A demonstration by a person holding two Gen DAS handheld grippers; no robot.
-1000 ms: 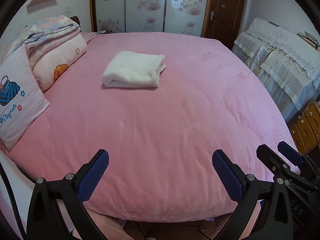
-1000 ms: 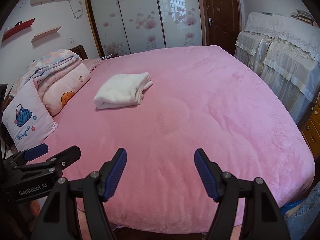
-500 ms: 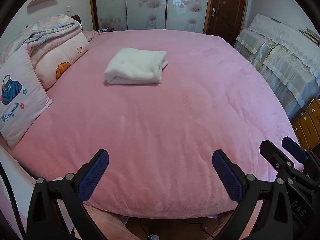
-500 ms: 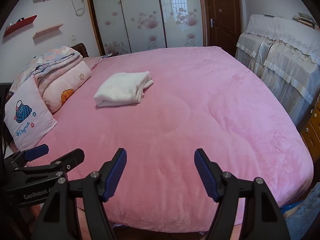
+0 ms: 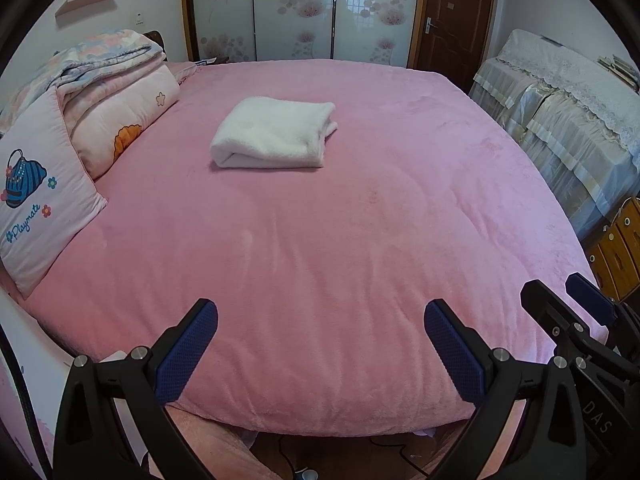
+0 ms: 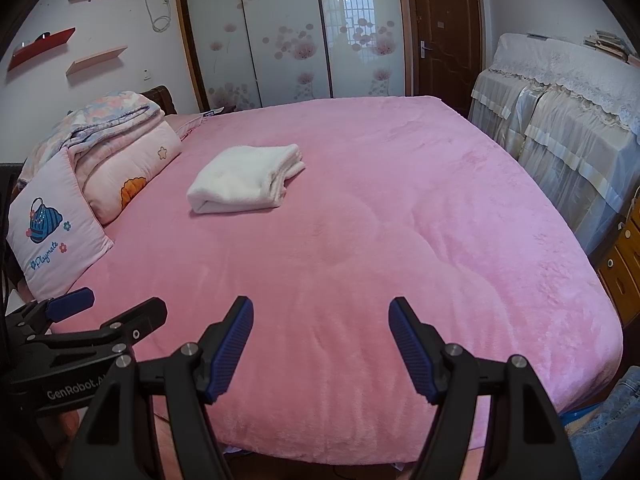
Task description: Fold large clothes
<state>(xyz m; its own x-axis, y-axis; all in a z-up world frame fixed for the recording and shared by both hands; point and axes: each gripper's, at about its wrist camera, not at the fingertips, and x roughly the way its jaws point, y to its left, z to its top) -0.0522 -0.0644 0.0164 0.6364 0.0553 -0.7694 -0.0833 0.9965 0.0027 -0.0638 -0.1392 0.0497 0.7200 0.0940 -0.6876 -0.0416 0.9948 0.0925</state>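
A white fleecy garment (image 5: 274,138) (image 6: 245,178) lies folded into a neat rectangle on the pink bed cover (image 5: 320,240) (image 6: 360,220), left of the bed's middle and well away from both grippers. My left gripper (image 5: 320,320) hovers over the bed's near edge, open, nothing between its blue pads. My right gripper (image 6: 321,314) hangs beside it at the same edge, also open and empty. Each gripper shows at the side of the other's view.
Pillows (image 5: 36,200) and a folded quilt (image 5: 100,68) are stacked at the bed's left end. A lace-covered cabinet (image 5: 560,112) and a wooden drawer unit (image 5: 616,248) stand to the right. Wardrobe doors (image 6: 280,32) and a brown door (image 6: 444,32) are behind.
Both views have tilted slightly, so the bed and the folded garment sit a little lower in frame. The grippers keep the same opening and the garment lies as before.
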